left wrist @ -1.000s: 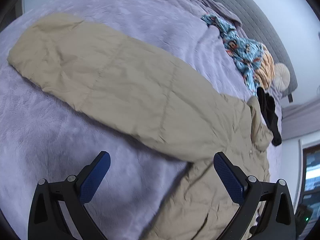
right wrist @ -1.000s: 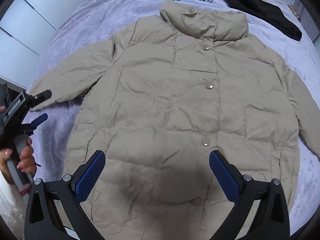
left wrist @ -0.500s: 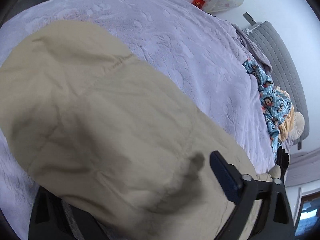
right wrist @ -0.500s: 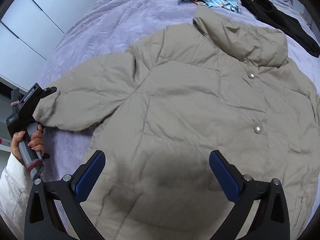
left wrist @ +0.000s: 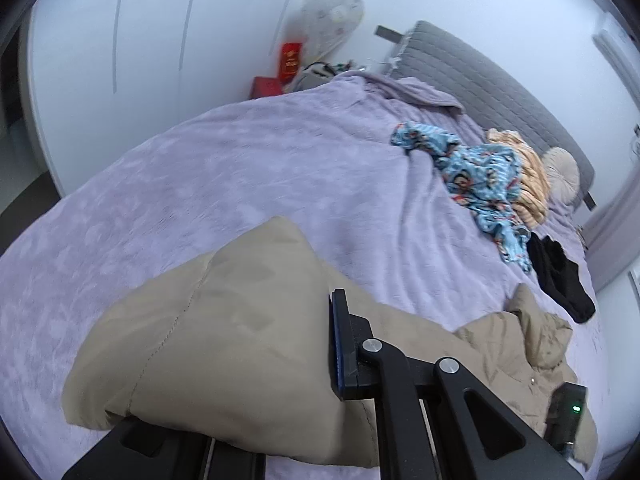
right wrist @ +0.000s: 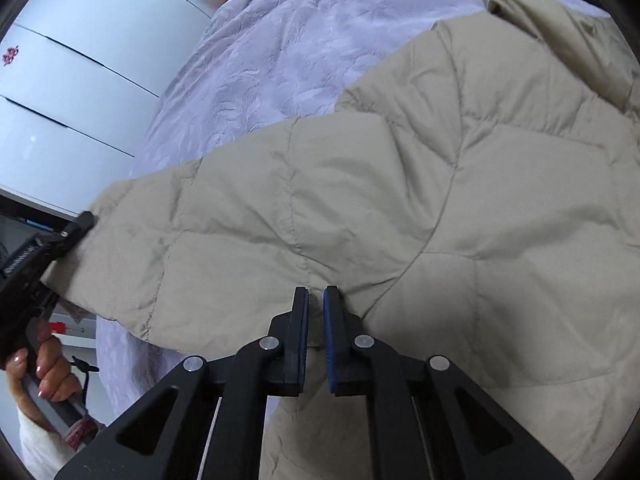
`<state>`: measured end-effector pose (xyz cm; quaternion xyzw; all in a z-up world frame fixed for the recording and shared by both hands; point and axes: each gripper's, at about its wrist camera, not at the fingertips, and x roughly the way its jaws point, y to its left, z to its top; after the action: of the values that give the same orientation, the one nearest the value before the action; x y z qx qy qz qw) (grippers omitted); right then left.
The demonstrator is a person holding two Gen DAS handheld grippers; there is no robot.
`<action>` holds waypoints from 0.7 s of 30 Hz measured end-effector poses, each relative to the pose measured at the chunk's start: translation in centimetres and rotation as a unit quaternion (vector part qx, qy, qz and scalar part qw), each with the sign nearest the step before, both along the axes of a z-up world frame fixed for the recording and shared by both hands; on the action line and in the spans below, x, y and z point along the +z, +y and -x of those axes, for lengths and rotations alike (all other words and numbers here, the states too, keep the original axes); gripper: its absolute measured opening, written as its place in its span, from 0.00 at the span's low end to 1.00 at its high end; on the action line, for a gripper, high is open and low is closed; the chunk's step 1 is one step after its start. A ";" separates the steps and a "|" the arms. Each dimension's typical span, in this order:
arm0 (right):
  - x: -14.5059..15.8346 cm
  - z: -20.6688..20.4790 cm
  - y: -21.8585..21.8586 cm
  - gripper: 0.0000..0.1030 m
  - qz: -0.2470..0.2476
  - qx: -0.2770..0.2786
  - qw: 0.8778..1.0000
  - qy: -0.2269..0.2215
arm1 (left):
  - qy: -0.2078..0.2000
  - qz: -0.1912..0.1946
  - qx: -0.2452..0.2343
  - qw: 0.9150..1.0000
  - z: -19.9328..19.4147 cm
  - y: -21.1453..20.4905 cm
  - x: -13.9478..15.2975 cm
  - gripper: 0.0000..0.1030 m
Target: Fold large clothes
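A beige quilted jacket point(right wrist: 460, 184) lies spread on a lilac bedspread point(left wrist: 240, 168). In the left wrist view its sleeve end point(left wrist: 208, 336) bulges up over my left gripper point(left wrist: 326, 312), whose jaws are closing tight on the fabric. Only the right finger point(left wrist: 338, 344) shows; the other is under the cloth. The right wrist view shows my right gripper point(right wrist: 316, 300) with jaws closing on a pinch of jacket where the sleeve meets the body. There the left gripper point(right wrist: 68, 232) clamps the cuff at far left, held by a hand point(right wrist: 48, 368).
Near the grey headboard point(left wrist: 480, 80) lie a blue patterned garment point(left wrist: 476, 176), an orange striped one point(left wrist: 528, 184) and a round cushion point(left wrist: 560, 172). A black garment point(left wrist: 560, 276) lies by the jacket's collar point(left wrist: 532, 320). White wardrobe doors point(left wrist: 160, 40) stand beyond the bed.
Both grippers went from wide open to shut on the jacket. The left one took the sleeve end and lifted it. The right one dropped toward the sleeve's base.
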<state>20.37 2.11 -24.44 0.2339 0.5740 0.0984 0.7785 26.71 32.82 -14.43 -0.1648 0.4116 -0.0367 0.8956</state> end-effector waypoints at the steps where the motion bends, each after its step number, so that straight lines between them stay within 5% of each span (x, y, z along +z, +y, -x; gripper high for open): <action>1: -0.6 -0.1 0.0 0.08 -0.005 -0.001 1.000 0.004 | -0.011 -0.002 -0.019 1.000 0.9 -0.8 1.1 0.11; 7: -3.0 -1.2 0.0 0.08 -0.031 -0.003 0.999 0.025 | -0.053 0.005 -0.137 0.989 2.3 -10.5 5.8 0.11; 13: -0.1 1.3 -4.6 0.08 -0.085 -0.029 0.996 0.009 | -0.056 -0.001 -0.244 0.968 4.4 -22.3 7.5 0.11; 16: 1.8 5.2 -10.3 0.08 -0.051 -0.091 0.995 -0.007 | -0.037 -0.015 -0.300 0.953 5.6 -28.8 6.0 0.11; 21: 2.7 10.4 -17.7 0.08 0.001 -0.165 0.986 -0.003 | 0.011 -0.102 -0.359 0.928 7.9 -38.3 0.0 0.11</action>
<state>9.96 -15.58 -21.72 0.3245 0.5253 -0.0314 0.7860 18.83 -5.49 -14.44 0.0860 0.4544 -0.3115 0.8301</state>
